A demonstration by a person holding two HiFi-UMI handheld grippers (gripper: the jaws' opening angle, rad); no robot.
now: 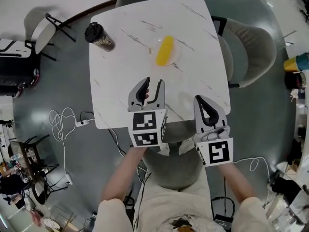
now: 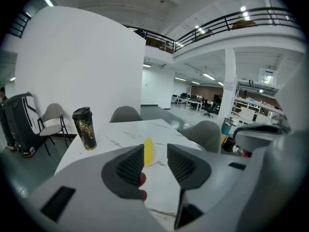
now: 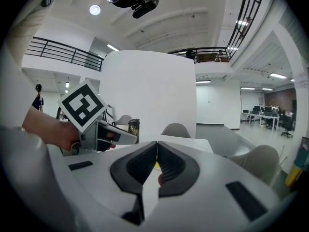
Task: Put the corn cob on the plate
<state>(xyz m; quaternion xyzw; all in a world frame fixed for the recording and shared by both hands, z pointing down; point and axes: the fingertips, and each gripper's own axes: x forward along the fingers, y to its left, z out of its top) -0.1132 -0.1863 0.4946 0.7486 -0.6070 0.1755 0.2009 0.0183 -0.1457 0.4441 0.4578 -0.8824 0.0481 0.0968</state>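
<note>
While both tools are held at the near edge of the white marbled surface (image 1: 120, 76), the corn cob (image 1: 165, 50) is found lying on the plate (image 1: 175, 57), out past the middle of the surface. The yellow cob is stretched across the pale, round plate, and nothing is touching it.

Now the left tool (image 1: 154, 81): its 2 jaws are seen standing apart, a clear gap is left between them, and nothing is gripped there. Through that gap, in the left gripper view, the cob is glimpsed further off on the surface, well apart from the jaws.

Over to the right tool (image 1: 200, 100): its 2 jaws are pressed together face to face, and nothing is caught between them. It is held beside the left tool, by the near right corner of the surface.

A dark tumbler (image 1: 100, 36) with a black lid is stood upright near the far left corner, well apart from the plate. A grey chair (image 1: 251, 50) is drawn up at the right side of the surface. A white cable (image 1: 60, 124) is looped on the floor to the left.
</note>
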